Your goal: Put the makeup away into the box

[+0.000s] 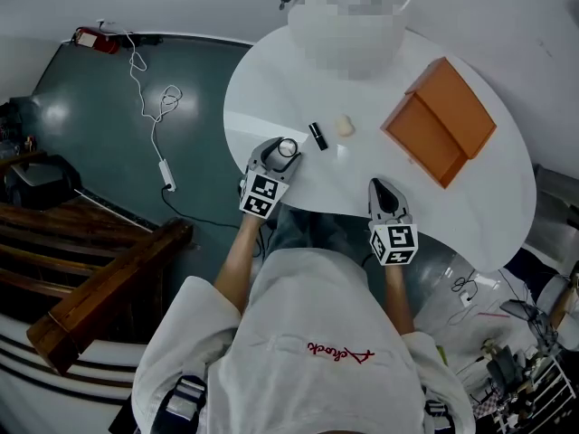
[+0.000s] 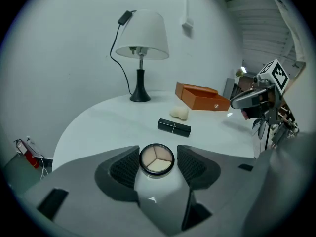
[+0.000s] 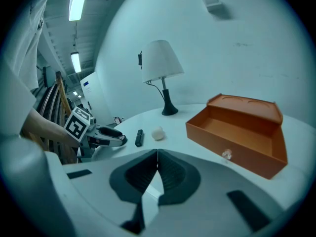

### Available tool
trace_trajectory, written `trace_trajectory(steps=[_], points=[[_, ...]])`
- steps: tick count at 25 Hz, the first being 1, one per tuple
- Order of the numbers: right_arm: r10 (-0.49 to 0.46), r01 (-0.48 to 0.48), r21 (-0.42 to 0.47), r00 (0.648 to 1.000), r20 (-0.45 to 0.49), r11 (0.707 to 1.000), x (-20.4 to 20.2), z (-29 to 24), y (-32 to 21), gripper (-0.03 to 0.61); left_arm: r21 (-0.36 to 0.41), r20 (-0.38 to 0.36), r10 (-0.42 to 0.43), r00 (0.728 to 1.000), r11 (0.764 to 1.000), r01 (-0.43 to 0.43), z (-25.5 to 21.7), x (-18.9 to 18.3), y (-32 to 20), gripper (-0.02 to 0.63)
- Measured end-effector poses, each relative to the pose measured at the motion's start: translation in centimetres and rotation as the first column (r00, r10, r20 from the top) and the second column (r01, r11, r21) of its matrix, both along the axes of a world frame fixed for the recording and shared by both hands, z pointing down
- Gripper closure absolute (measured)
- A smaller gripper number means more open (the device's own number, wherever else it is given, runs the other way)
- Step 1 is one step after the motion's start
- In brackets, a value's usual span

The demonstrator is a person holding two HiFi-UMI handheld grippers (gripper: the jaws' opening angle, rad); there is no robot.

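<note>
1. Left gripper (image 2: 158, 153): jaws spread. A round black compact with a three-part beige palette (image 2: 157, 161) lies between the ribbed pads (image 2: 126, 166), which do not press on it.
2. Right gripper (image 3: 157, 154): jaws pressed together, nothing between them.
3. Just beyond the compact, on the round white table (image 1: 362, 179), lies a black lipstick tube (image 2: 174, 127). A cream makeup sponge (image 2: 179, 112) lies just past it.
4. The open orange box with a clear knob (image 3: 237, 132) stands empty ahead of the right gripper, well apart from the makeup.
5. A white-shaded lamp on a black base (image 2: 141, 36) stands at the table's far edge.
</note>
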State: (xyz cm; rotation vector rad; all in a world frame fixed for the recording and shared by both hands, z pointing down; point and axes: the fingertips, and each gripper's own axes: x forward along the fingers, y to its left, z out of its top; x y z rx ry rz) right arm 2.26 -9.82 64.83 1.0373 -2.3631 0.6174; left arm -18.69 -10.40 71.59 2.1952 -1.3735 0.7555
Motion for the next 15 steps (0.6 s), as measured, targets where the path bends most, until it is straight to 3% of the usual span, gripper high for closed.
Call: trace_trajectory(steps=[5,15], points=[[0.004,-0.004,-0.001,1.000,-0.001,1.000,0.13,-0.08,-0.16,0.558,-0.018,0.035,0.007,0.999,1.000,-0.006,0.46,-0.21,0.00,0.391],[0.010,-0.010,-0.005,1.000,-0.001,1.000,0.44,0.06,-0.32,0.558,0.004,0.016,0.002,1.000,1.000,-0.002,-0.10,-0.03,-0.14,0.393]])
